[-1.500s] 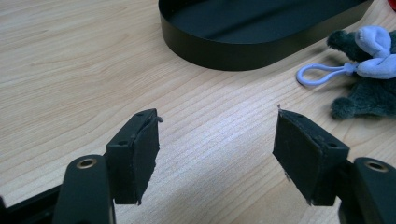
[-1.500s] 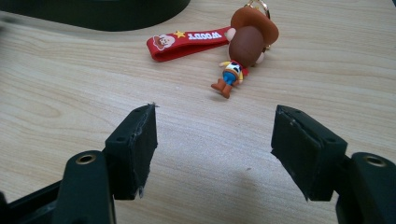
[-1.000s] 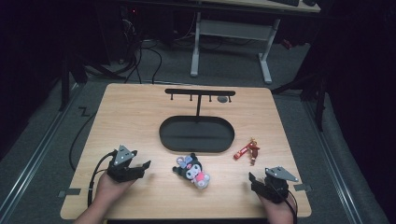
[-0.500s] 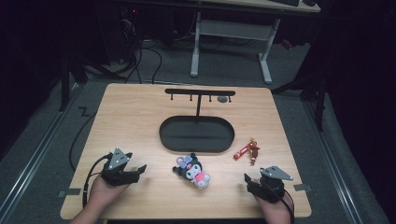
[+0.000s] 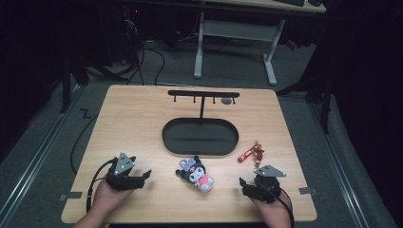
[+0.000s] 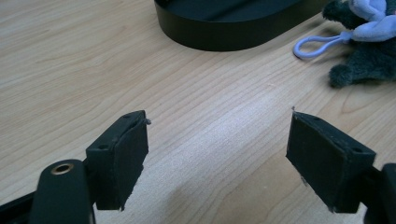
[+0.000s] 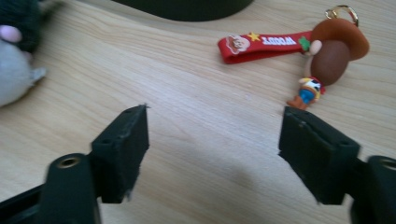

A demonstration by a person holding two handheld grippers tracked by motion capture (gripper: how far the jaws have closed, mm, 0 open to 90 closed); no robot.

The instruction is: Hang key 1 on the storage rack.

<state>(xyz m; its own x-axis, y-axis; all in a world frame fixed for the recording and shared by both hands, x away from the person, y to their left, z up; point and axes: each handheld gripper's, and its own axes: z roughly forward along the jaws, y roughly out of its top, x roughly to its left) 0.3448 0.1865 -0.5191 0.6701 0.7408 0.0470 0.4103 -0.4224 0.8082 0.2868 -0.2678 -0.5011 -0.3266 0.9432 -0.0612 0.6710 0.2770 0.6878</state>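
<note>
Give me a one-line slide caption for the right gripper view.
Open right claw hovering over the wooden table, red-strapped cowboy figure keychain lying ahead to its right.

Both hand-held grippers drew back toward the near edge of the table. The left gripper (image 5: 142, 176) shifted slightly toward the near-left corner; the right gripper (image 5: 245, 186) moved nearer the near edge and a little toward the table's middle, jaws spread throughout.
</note>
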